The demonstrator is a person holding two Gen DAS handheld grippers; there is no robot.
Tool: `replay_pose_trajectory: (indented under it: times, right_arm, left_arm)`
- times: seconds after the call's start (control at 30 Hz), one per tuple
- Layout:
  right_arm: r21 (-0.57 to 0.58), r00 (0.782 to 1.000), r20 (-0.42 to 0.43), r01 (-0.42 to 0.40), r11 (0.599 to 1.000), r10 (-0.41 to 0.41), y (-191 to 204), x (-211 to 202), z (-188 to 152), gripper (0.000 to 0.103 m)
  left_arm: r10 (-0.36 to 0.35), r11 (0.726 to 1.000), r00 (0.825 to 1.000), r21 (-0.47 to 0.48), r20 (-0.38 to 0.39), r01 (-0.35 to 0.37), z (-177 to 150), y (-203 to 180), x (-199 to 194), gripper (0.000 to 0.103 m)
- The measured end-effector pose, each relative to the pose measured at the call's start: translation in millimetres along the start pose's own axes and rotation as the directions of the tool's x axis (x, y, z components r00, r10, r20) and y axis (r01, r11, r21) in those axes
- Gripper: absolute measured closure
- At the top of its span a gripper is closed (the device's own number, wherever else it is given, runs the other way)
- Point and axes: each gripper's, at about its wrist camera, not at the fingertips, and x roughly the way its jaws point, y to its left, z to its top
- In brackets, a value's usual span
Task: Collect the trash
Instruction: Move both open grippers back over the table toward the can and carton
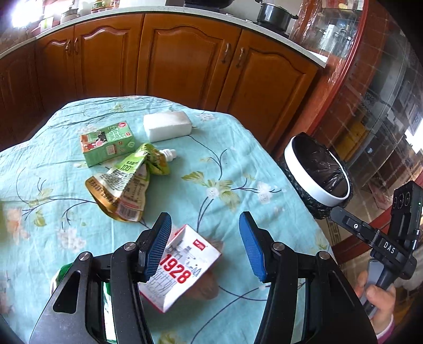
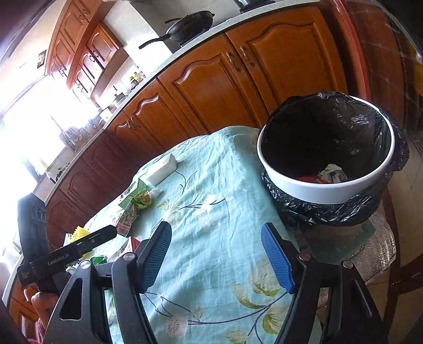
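My left gripper [image 1: 205, 246] is open above the floral tablecloth [image 1: 238, 164]. A white carton printed "1928" [image 1: 185, 267] lies tilted between its jaws. The carton's edge sits against the left pad [image 1: 156, 251] and the right pad [image 1: 253, 248] is clear of it. Farther off lie a green carton [image 1: 107, 143], a crumpled green-and-gold pouch [image 1: 127, 185] with a white spout, and a white block [image 1: 168, 125]. My right gripper [image 2: 216, 254] is open over bare cloth with nothing between its fingers. The white-rimmed bin [image 2: 327, 189] with a black liner stands ahead to its right, with crumpled paper [image 2: 333, 172] inside.
The bin [image 1: 317, 174] stands off the table's right edge. Wooden cabinets [image 1: 185, 60] run behind the table, with a pot [image 1: 275, 14] on the counter. A yellow spiky thing [image 2: 79, 232] and a green packet [image 2: 97, 260] lie at the near left. A hand [image 1: 375, 296] holds the other gripper's handle.
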Motion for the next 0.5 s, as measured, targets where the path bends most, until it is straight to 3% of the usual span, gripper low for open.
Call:
replay_pose_trajectory:
  times: [0.5]
  right_arm:
    - [-0.100, 0.991, -0.104, -0.097, 0.990, 0.086, 55, 28, -21, 0.031]
  left_arm:
    - [0.078, 0.995, 0.997, -0.058, 0.021, -0.076, -23, 61, -39, 0.049]
